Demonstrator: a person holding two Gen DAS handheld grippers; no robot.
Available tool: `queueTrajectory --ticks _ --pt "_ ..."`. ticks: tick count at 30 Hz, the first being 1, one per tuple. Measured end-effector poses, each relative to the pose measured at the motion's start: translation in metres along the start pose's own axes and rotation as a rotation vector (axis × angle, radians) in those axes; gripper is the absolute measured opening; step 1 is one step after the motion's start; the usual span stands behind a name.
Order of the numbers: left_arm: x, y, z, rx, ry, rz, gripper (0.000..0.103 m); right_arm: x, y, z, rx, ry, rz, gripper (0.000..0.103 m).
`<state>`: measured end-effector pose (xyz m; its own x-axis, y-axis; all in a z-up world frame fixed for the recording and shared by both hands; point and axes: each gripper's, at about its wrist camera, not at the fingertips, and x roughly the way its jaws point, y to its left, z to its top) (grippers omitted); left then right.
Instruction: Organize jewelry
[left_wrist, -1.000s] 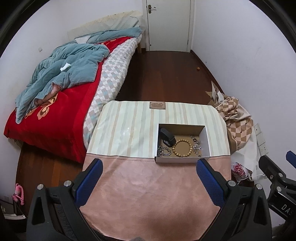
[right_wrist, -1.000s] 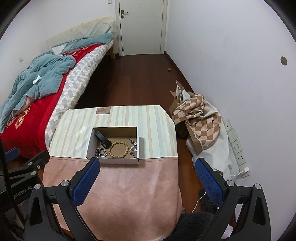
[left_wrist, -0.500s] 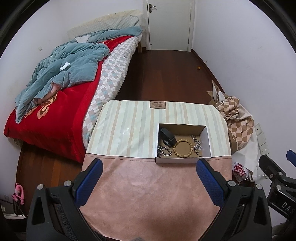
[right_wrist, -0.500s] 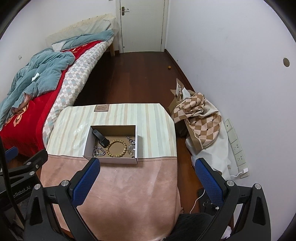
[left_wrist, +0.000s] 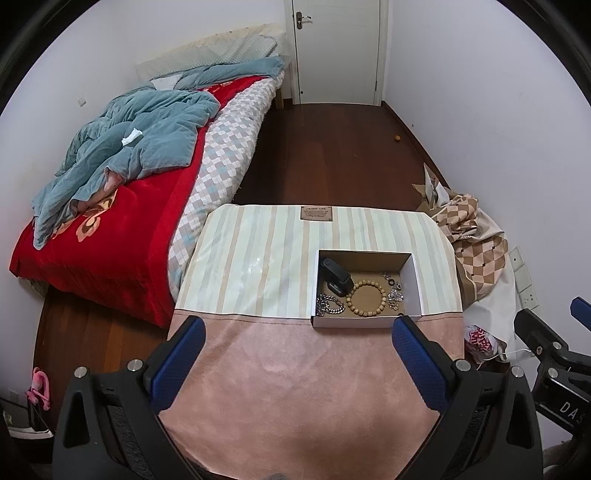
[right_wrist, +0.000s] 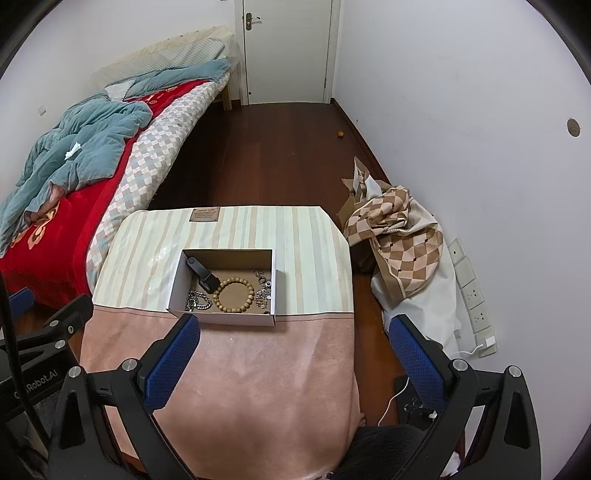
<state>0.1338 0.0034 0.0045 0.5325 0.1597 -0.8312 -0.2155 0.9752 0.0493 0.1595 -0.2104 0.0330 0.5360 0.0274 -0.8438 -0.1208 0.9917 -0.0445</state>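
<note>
A shallow white cardboard box (left_wrist: 415, 280) (right_wrist: 177, 284) sits on the table where the striped cloth meets the pink cloth. Inside lie a wooden bead bracelet (left_wrist: 366, 298) (right_wrist: 234, 291), a silver chain (left_wrist: 328, 305) (right_wrist: 197, 301), a black watch (left_wrist: 335, 276) (right_wrist: 202, 275) and small silver pieces (left_wrist: 393, 288) (right_wrist: 264, 288). My left gripper (left_wrist: 295, 330) hovers open above the pink cloth, just short of the box. My right gripper (right_wrist: 295, 328) is open too, high over the table's near right side. Neither holds anything.
The table (left_wrist: 258, 258) carries a brown label (left_wrist: 317, 213) at its far edge. A bed (left_wrist: 110, 221) with a red blanket and teal quilt stands to the left. Checked fabric (right_wrist: 399, 236) is heaped by the right wall near wall sockets (right_wrist: 472, 291). A closed door (left_wrist: 336, 51) is at the back.
Both cameras have drifted slightly; the box now sits a little nearer the blue fingertips in each view. Both grippers stayed open and nothing in the box has moved.
</note>
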Motion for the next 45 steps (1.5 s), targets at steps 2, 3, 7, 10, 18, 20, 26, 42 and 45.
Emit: queueTrajectory --ticks 2,3,7,10,18,20,26,42,45 --pt "-0.001 0.000 0.000 -0.001 -0.005 0.004 0.103 0.000 0.000 0.000 -0.001 -0.001 -0.001 0.103" --pt "-0.001 0.000 0.000 -0.002 -0.007 0.001 0.103 0.000 0.000 0.000 -0.001 -0.002 -0.001 0.103" --pt "-0.002 -0.001 0.000 -0.001 -0.008 -0.004 0.103 -0.001 -0.001 0.000 0.001 -0.001 0.000 0.103" --pt "-0.003 -0.001 -0.001 0.001 -0.008 -0.005 0.103 -0.002 -0.002 0.001 0.003 -0.003 0.001 0.103" --pt "-0.007 -0.003 -0.004 0.011 -0.021 -0.004 0.103 -0.005 -0.006 0.002 0.004 -0.008 0.000 0.103" --pt "-0.008 -0.002 -0.004 0.011 -0.023 -0.004 0.103 -0.005 -0.006 0.002 0.005 -0.007 0.002 0.103" --pt "-0.009 -0.003 -0.005 0.015 -0.025 -0.001 0.103 -0.007 -0.006 0.003 -0.002 -0.007 0.006 0.103" --pt "-0.012 0.002 -0.007 0.012 -0.043 0.005 0.103 -0.007 -0.005 0.004 -0.008 -0.002 0.014 0.103" --pt "-0.012 0.003 -0.007 0.015 -0.046 0.007 0.103 -0.007 -0.005 0.003 -0.007 -0.002 0.015 0.103"
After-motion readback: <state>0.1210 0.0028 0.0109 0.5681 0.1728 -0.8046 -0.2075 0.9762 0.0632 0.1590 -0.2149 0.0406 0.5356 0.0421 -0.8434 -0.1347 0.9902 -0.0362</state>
